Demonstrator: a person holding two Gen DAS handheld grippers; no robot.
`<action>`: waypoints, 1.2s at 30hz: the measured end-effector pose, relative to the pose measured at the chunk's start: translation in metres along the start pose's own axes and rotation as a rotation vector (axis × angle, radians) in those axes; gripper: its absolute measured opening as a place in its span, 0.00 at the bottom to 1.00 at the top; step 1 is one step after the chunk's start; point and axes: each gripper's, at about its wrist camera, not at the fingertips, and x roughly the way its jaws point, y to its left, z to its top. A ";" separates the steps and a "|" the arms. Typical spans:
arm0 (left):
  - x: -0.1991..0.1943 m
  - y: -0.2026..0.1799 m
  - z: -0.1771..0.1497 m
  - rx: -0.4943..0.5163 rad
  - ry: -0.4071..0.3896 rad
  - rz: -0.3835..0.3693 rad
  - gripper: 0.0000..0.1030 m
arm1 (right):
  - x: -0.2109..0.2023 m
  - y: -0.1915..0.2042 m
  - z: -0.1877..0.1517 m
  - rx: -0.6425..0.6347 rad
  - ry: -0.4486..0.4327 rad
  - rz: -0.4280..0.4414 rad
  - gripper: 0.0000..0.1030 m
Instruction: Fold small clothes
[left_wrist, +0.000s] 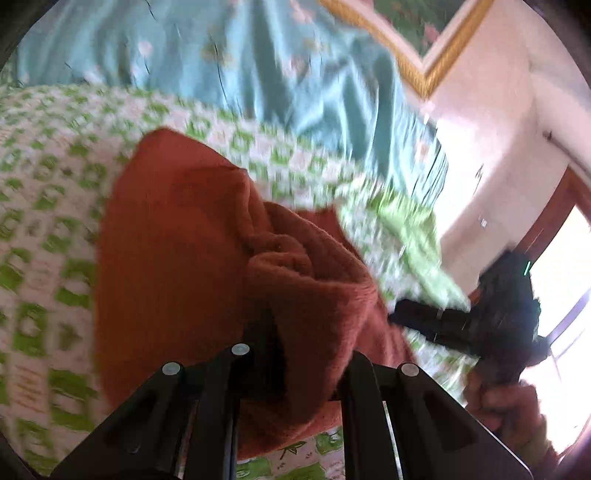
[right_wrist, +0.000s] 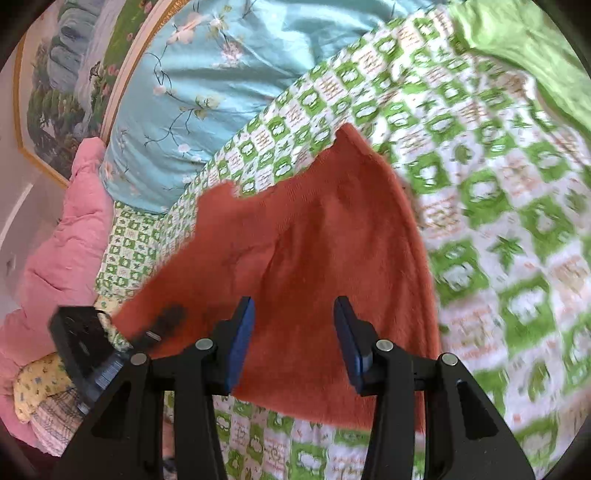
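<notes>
A rust-red knitted garment (left_wrist: 177, 258) lies on a green-and-white patterned bedspread (left_wrist: 44, 206). My left gripper (left_wrist: 295, 369) has a bunched fold of the garment draped between and over its fingers; the cloth hides the fingertips, so its grip is unclear. In the right wrist view the garment (right_wrist: 314, 240) lies flat and spread out. My right gripper (right_wrist: 293, 339) is open, its blue pads (right_wrist: 242, 339) just above the garment's near part. The left gripper (right_wrist: 85, 347) shows at the garment's left edge, and the right gripper (left_wrist: 436, 321) at its right edge.
A light-blue flowered quilt (right_wrist: 207, 85) lies at the head of the bed. A pink quilt (right_wrist: 59, 251) is bunched on the left. A framed landscape picture (right_wrist: 62, 77) hangs behind. A light-green cloth (right_wrist: 524, 48) lies at the far right. A window (left_wrist: 561, 295) is at the right.
</notes>
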 end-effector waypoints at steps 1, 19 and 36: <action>0.010 -0.001 -0.006 0.005 0.023 0.011 0.10 | 0.006 -0.001 0.004 0.004 0.015 0.013 0.48; -0.001 -0.030 0.000 0.119 0.012 0.029 0.10 | 0.132 0.064 0.071 -0.183 0.215 0.076 0.16; 0.084 -0.107 -0.027 0.216 0.159 -0.075 0.17 | 0.054 -0.045 0.081 -0.113 0.093 -0.047 0.15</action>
